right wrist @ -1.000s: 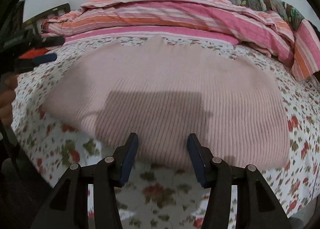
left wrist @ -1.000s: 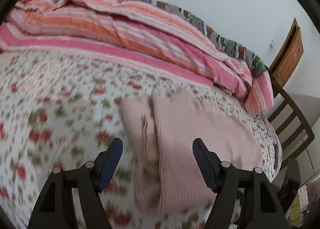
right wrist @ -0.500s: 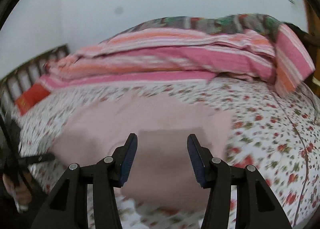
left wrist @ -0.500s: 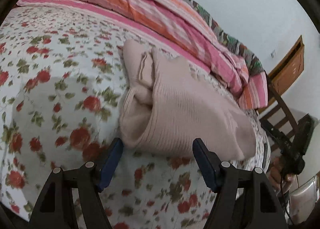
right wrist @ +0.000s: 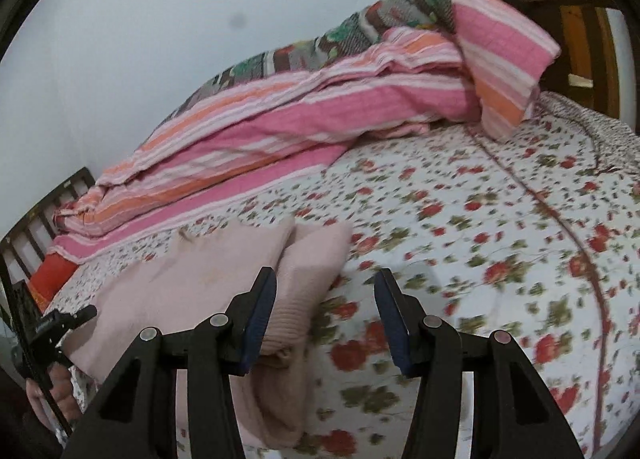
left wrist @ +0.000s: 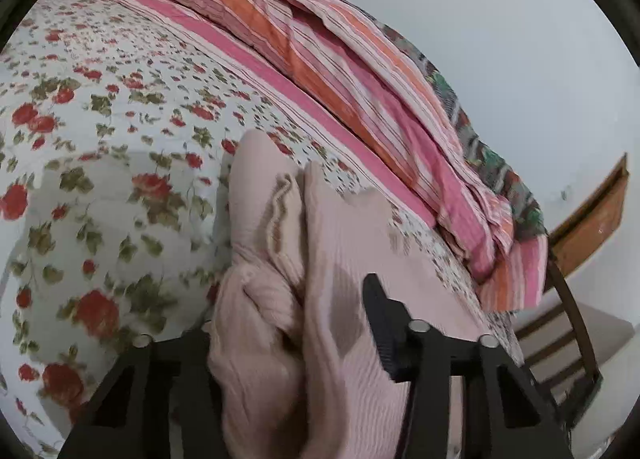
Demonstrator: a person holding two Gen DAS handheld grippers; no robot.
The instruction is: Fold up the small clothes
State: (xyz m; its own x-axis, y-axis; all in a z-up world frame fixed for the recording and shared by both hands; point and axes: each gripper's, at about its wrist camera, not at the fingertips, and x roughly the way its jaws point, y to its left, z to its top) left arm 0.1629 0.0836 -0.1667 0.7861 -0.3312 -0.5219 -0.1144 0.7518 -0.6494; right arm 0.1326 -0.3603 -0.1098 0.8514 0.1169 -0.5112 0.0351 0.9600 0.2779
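left gripper is spread wide and the bunched near end of the pale pink ribbed knit garment bulges up between its fingers, covering the left fingertip; only the right finger shows, lying against the knit, and whether the fabric is pinched i cannot tell. over on the right gripper, fingers wide apart, nothing between them but sheet, the left blue pad just beside the garment's folded edge. the pale pink ribbed knit garment lies on the white bedsheet printed with red roses and green leaves, near the bed's front edge, its long axis running along that edge, rolled folded end toward the right gripper. in the left wrist view it stretches away from the fingers toward the wooden slatted chair past the mattress. behind it, along the wall, a heaped pink, orange and white striped quilt runs the bed's length with a dark patterned blanket under it. a hand holding a black gripper handle sits at the far left of the right wrist view.
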